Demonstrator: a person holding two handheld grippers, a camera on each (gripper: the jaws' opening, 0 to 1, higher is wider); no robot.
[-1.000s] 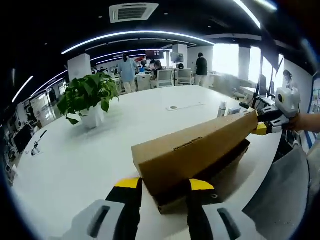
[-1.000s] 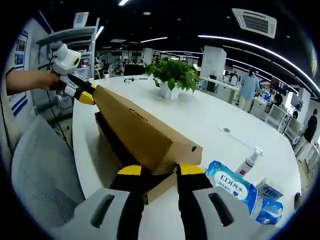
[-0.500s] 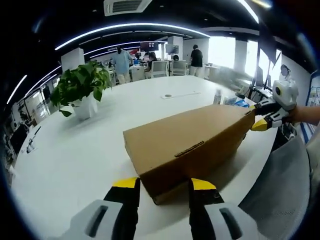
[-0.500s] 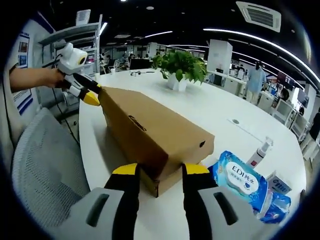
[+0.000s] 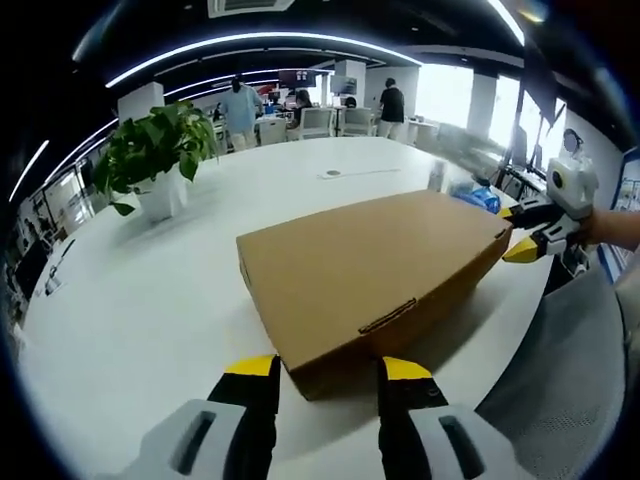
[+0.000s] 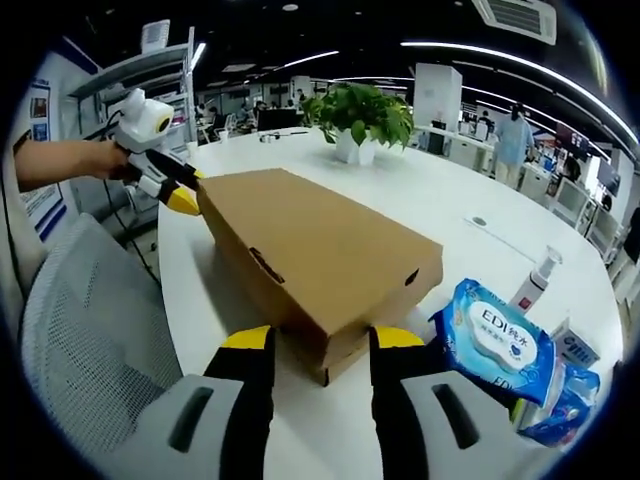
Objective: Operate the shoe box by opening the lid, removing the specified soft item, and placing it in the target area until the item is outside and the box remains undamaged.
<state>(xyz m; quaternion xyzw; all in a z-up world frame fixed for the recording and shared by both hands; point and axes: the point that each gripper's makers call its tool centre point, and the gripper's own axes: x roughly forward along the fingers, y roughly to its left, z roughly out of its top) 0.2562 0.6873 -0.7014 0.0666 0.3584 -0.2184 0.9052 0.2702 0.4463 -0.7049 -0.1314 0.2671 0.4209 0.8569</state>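
Shoe box (image 5: 370,275) is sitting closed, left gripper (image 5: 325,368) and right gripper (image 6: 310,340) bracketing opposite ends, fingers apart, unclamped; lid-lifting is appearing next.

Blue wipes pack (image 6: 497,338) on surface (image 6: 420,195), right gripper view: white oval label reads "EDI" plus Chinese characters too small to make out. Smaller blue-white packet (image 6: 575,350) beside it: print illegible. Shoe box (image 6: 315,255): no readable print.

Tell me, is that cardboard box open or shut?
Shut: the shoe box lid lies flat on its base, with no gap showing.
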